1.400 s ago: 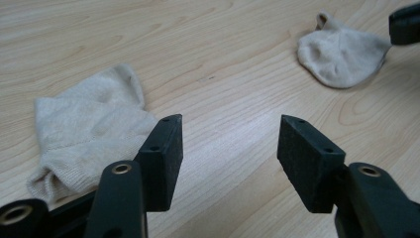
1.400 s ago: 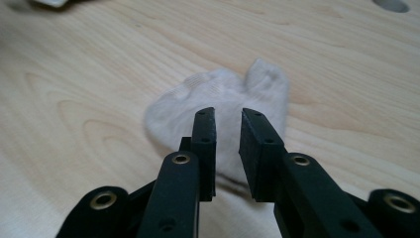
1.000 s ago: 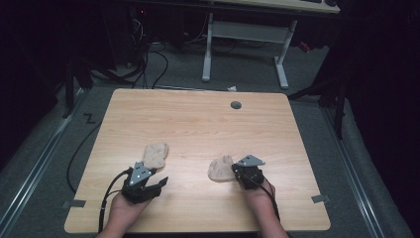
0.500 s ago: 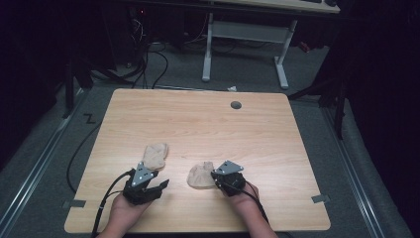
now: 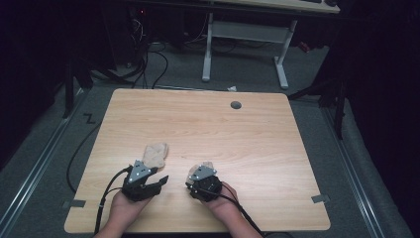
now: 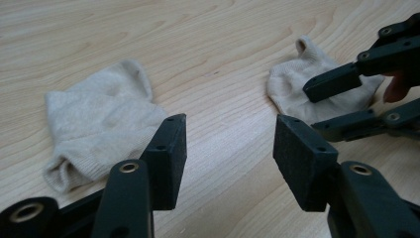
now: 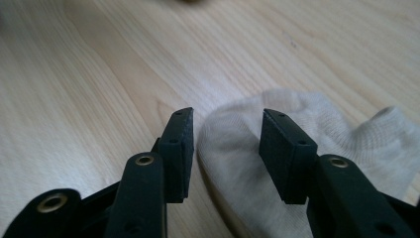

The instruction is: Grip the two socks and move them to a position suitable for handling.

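Table (image 5: 247,134): one, wood top, one grommet hole (image 5: 236,105) near the far edge.

Socks: two, beige ankle type, both near the front edge, left of centre. Left sock (image 5: 155,154) lies flat, just beyond the left gripper (image 5: 161,180). Right sock (image 5: 208,165) is mostly under the right gripper (image 5: 199,173) in the high view; in the left gripper view both socks show apart, bare wood between them.

Grippers: two, one per hand.
- Left: jaws wide open, holding nothing, over bare wood just short of the left sock (image 6: 99,129).
- Right: jaws part open, straddling the edge of the right sock (image 7: 307,148). Fabric sits between the pads, pads not closed on it. Can't tell if the tips touch the table.

Step, as I read it: pairing the socks. The right sock sits beside the left one but not on it. The right gripper looks to be either letting go or about to pinch; can't tell which from this.

Next move calls for: close the right jaws firmly on the sock edge, lift clear of the wood, carry it toward the left front corner side, lay it on the left sock with cuffs lined up. The left gripper can pin the left sock so it doesn't slide.
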### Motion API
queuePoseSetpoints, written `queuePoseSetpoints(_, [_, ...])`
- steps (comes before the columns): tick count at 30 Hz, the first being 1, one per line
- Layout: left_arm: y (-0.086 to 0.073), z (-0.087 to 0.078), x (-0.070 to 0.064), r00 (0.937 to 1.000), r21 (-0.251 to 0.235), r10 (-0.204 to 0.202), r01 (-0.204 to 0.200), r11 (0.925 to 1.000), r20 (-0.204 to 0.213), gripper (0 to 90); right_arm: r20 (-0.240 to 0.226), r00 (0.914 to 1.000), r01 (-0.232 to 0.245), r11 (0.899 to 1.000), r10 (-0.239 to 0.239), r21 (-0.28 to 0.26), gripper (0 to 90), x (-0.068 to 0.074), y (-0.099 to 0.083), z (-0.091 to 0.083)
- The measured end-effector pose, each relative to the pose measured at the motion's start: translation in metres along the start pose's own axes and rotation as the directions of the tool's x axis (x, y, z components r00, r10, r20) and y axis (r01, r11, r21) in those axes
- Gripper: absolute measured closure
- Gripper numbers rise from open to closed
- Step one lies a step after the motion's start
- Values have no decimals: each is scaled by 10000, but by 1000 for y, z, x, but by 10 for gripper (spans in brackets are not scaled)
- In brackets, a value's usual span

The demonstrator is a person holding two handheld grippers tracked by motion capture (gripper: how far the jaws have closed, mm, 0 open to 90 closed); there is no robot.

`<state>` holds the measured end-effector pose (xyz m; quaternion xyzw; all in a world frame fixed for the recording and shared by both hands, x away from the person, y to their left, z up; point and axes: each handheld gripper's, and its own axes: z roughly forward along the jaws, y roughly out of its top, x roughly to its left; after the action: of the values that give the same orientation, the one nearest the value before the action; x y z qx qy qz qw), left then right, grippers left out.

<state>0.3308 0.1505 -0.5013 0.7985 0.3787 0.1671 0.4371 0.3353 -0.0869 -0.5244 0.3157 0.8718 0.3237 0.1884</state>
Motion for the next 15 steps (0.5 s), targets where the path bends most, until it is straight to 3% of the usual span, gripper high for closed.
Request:
queuePoseSetpoints(3, [1,1,-1,10000,-42,11,-11,10000,48,472,56,10000,-54,10000,54,-30,637,-1,-1,1])
queuePoseSetpoints(4, [2,2,-1,10000,-66,11,-11,10000,69,472,184,9997,127,9999,-127,1,746,-3,-1,0])
queuePoseSetpoints(6, [3,3,-1,9999,-36,85,-85,10000,97,472,120,9999,120,9999,-120,-38,811,-6,-2,-1])
queuePoseSetpoints(15, [4,10,-10,9990,108,385,-387,9992,220,478,-29,9972,-740,9892,742,-1262,824,-17,-3,-30])
